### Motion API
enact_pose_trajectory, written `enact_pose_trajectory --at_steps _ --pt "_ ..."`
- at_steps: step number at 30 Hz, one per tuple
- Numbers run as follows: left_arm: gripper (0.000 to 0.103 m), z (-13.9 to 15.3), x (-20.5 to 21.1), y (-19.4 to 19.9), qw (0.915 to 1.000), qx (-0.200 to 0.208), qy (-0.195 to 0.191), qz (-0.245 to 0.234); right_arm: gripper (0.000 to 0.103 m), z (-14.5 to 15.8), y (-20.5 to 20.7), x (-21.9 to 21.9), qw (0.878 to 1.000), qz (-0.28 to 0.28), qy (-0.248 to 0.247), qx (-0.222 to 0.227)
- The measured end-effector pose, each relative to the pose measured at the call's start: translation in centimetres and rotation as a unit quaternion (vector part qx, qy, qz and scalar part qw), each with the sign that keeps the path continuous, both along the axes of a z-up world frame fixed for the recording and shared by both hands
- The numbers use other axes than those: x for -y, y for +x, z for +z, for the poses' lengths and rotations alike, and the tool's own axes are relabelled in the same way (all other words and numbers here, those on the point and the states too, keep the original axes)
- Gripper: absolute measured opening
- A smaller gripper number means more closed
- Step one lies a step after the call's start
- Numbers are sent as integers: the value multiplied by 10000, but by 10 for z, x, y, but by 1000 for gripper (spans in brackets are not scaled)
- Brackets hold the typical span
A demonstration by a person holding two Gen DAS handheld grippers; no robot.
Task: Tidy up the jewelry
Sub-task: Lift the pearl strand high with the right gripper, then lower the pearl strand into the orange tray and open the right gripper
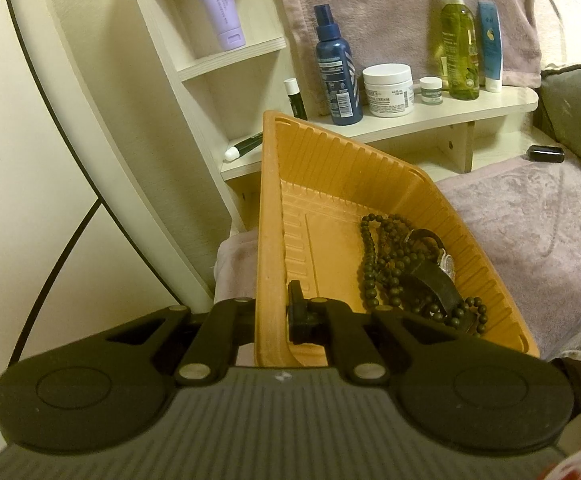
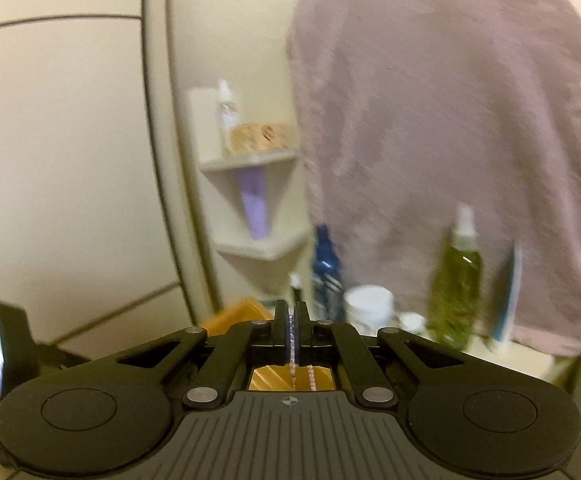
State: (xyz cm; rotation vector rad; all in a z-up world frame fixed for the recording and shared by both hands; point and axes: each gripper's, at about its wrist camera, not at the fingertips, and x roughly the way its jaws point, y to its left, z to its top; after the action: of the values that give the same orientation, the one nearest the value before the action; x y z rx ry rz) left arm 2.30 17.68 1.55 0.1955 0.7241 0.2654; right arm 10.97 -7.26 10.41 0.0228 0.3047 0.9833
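Right wrist view is showing the right gripper point(image 2: 292, 334) pinching a thin silvery beaded chain point(image 2: 292, 360), dangling straight down above the ribbed orange plastic tray point(image 1: 318, 208), whose near wall the left gripper point(image 1: 276, 316) is clamping.

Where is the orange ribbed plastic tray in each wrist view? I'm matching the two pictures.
Left wrist: orange ribbed plastic tray fills the centre, its near wall pinched by the left gripper.
Right wrist: only slivers, one left of the right gripper.
Shared landmark: tall green spray bottle.
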Motion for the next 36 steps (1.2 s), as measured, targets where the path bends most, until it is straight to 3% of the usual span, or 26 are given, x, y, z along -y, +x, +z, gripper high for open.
enact_pose_trajectory --at_steps 10,17,25,36 --pt "6 -1 -1 0 10000 14 -25 11 2 11 -8 -61 9976 571 380 -98" --pt "6 -1 -1 0 10000 32 -58 37 2 -32 1 -91 9908 977 53 -932" --pt "6 -1 -1 -1 10000 34 -64 34 2 -87 17 -101 9793 1001 -470 -1694" --pt "6 -1 -2 -1 10000 32 -62 31 2 -115 31 -105 9727 832 -665 -2061"
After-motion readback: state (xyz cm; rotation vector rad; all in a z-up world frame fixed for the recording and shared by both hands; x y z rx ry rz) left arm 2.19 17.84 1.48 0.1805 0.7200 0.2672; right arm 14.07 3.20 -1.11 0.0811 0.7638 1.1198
